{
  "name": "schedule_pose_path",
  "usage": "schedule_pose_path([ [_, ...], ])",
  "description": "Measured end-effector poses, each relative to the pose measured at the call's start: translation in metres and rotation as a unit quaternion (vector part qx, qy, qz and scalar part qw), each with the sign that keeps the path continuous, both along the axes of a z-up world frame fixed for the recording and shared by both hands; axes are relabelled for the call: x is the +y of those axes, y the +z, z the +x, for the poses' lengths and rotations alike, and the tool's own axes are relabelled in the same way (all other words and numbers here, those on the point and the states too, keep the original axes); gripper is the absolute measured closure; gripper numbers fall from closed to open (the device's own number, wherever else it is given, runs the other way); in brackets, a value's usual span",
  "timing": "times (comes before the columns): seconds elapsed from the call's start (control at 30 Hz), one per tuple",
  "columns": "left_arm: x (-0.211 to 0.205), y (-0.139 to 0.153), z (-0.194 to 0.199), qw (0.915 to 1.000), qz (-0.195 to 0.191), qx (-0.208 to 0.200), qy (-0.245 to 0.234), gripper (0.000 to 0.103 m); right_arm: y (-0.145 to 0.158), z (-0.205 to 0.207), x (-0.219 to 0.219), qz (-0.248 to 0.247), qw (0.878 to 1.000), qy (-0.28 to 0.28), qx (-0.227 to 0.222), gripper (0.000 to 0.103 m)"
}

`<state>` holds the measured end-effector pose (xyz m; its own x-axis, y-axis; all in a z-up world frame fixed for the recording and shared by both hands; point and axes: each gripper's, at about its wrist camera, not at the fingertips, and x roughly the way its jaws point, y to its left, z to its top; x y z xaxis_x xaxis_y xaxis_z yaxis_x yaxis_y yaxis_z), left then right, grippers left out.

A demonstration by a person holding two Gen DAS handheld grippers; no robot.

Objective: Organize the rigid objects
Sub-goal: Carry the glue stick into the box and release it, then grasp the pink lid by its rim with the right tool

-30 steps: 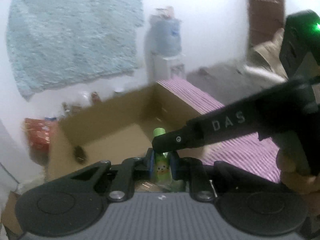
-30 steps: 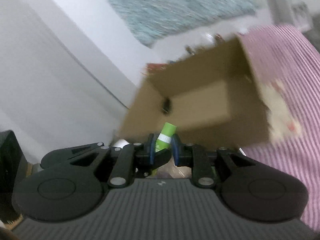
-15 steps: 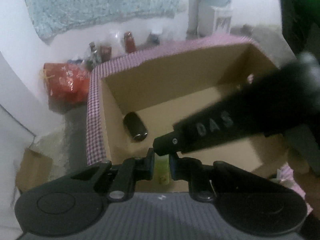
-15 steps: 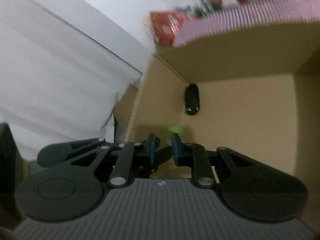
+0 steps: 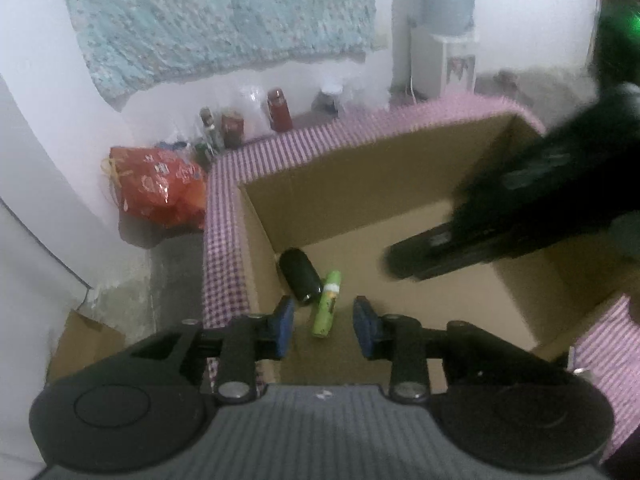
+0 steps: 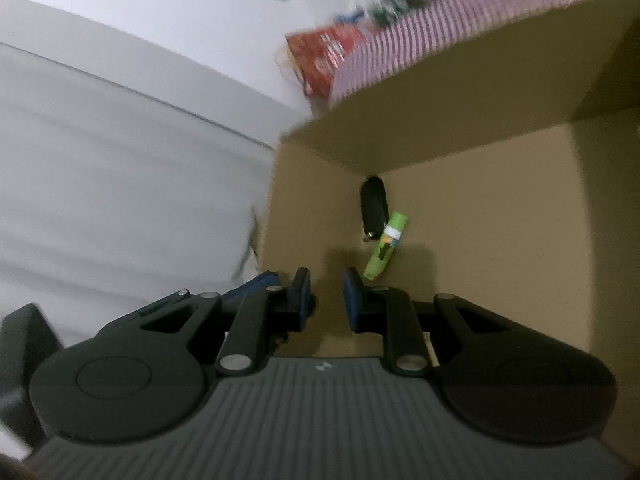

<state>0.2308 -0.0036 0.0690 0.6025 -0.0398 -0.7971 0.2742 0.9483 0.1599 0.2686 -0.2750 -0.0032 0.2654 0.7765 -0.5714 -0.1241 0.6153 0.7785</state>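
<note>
A green tube lies on the floor of an open cardboard box, touching a black cylinder. My left gripper is open and empty above the box, the tube below between its fingers. My right gripper is open and empty over the box; its blurred body also crosses the left wrist view. In the right wrist view the tube lies just ahead of the right finger, next to the black cylinder.
The box sits on a pink checked cloth. A red bag, bottles and jars and a water dispenser stand by the white wall. A small cardboard piece lies on the floor at left.
Both grippers moved over the box. The left gripper opened and the green tube dropped onto the box floor beside the black cylinder. The right gripper also opened and pulled back to the right.
</note>
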Motion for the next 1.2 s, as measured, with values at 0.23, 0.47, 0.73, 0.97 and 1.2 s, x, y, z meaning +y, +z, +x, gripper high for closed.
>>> schedule_pose_path([
  [0.23,0.013,0.051,-0.059,0.9957,-0.062,-0.068,-0.002,0.053,0.05,-0.071,-0.083,0.051,0.994,-0.036,-0.086,0.079],
  [0.47,0.009,0.041,-0.131,0.9912,-0.107,-0.068,-0.036,0.024,0.048,-0.166,-0.144,0.032,0.987,-0.049,-0.15,0.071],
  [0.73,-0.01,-0.052,-0.17,0.9933,-0.101,0.04,-0.038,0.014,-0.038,-0.226,-0.098,-0.04,0.993,-0.013,-0.11,0.068],
  [0.97,-0.016,-0.095,-0.176,0.992,-0.091,0.079,-0.04,0.013,-0.085,-0.227,-0.04,-0.098,0.992,0.019,-0.08,0.068],
  [1.2,-0.03,-0.115,-0.179,0.994,-0.059,0.075,-0.054,0.013,-0.096,-0.217,-0.007,-0.141,0.986,0.029,-0.078,0.069],
])
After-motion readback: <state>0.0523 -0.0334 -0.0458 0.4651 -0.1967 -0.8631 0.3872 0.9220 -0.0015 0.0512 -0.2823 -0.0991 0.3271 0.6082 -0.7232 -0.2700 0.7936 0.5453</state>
